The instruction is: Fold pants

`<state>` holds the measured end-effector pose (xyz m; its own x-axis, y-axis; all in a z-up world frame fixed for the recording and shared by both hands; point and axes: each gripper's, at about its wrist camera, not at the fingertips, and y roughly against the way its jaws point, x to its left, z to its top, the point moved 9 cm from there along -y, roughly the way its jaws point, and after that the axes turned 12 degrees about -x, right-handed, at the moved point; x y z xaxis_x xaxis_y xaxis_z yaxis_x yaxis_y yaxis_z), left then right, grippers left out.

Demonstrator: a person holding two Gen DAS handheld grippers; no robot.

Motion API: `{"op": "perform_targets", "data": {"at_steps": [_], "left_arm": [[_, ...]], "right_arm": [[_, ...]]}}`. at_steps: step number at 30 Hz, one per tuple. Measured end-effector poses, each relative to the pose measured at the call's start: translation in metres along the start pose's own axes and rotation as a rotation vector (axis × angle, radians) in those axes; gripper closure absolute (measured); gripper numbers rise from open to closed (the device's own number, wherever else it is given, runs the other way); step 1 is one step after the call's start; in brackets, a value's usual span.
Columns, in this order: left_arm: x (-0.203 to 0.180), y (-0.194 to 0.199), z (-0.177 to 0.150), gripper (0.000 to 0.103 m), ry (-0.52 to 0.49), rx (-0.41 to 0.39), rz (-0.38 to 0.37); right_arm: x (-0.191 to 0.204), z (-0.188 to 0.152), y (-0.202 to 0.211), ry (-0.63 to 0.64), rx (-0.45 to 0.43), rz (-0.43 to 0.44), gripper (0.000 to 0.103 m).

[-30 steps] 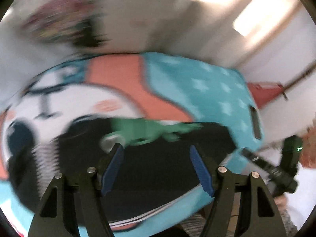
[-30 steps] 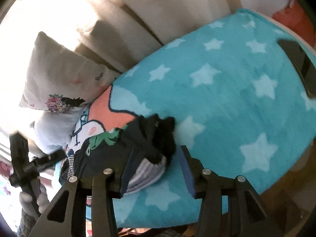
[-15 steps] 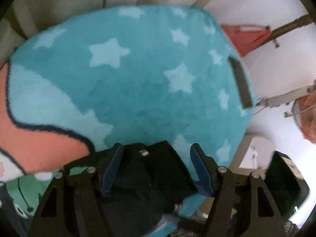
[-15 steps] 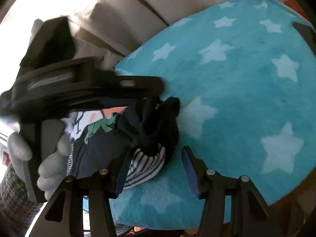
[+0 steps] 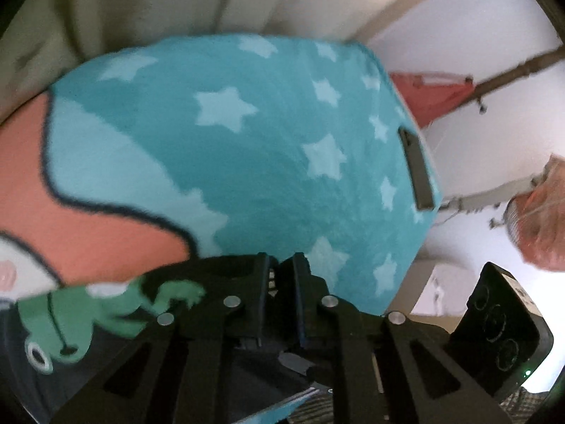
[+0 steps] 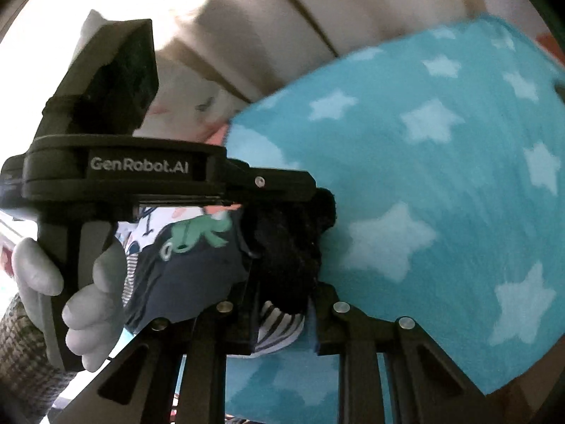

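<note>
Dark navy pants (image 6: 190, 268) with a green frog print lie bunched on the starry blanket (image 6: 441, 183), long axis running left. Both hand-held grippers pinch the right end: left hand-held gripper (image 5: 282, 275) from the far-left side, right hand-held gripper (image 6: 282, 304) from the near side.

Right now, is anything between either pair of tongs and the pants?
Nothing visible. The left tongs are closed on the pants' dark edge, and the right tongs pinch the bunched dark and striped fabric, on the star blanket.

Pants (image 5: 53, 360) cut off; tool-hidden
</note>
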<state>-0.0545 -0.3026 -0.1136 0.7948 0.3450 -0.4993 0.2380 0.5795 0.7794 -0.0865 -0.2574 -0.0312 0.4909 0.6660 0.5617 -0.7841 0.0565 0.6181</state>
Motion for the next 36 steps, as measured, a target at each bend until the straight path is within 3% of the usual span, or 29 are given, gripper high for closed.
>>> {"op": "perform_targets", "data": {"at_steps": [4,10,15,16,18,21,24,27,28,30,32,36], "left_arm": [[0.024,0.034,-0.001,0.091,0.076,-0.085,-0.028],[0.091,0.085,-0.023,0.088,0.249,-0.171,-0.049],[0.153,0.141,-0.06,0.07,0.343,-0.25,0.028],[0.163,0.15,-0.066,0.07,0.355,-0.261,0.044],[0.182,0.169,-0.081,0.068,0.389,-0.285,0.074],[0.204,0.195,-0.101,0.063,0.444,-0.329,0.109],[0.218,0.218,-0.113,0.061,0.486,-0.377,0.113],[0.229,0.23,-0.121,0.06,0.514,-0.405,0.119],[0.231,0.231,-0.122,0.06,0.514,-0.408,0.123],[0.233,0.231,-0.125,0.06,0.51,-0.408,0.142],[0.236,0.229,-0.127,0.06,0.5,-0.403,0.157],[0.236,0.231,-0.132,0.06,0.463,-0.394,0.19]], "right_arm": [[0.041,-0.001,0.001,0.121,0.0,0.018,0.08],[0.102,-0.022,-0.024,0.295,0.045,0.032,0.08],[0.142,-0.065,-0.066,0.492,0.124,0.013,0.071],[0.147,-0.074,-0.074,0.499,0.144,0.015,0.069],[0.154,-0.084,-0.084,0.506,0.164,0.007,0.055],[0.169,-0.082,-0.073,0.5,0.166,0.037,0.051],[0.175,-0.053,-0.034,0.419,0.135,0.106,0.05],[0.157,-0.017,0.001,0.317,0.045,0.066,0.05],[0.144,-0.006,0.006,0.278,0.022,0.024,0.051],[0.122,0.004,0.004,0.231,0.02,-0.055,0.084],[0.109,0.007,-0.009,0.207,0.033,-0.111,0.088],[0.126,-0.008,-0.044,0.174,0.078,-0.068,0.09]]}}
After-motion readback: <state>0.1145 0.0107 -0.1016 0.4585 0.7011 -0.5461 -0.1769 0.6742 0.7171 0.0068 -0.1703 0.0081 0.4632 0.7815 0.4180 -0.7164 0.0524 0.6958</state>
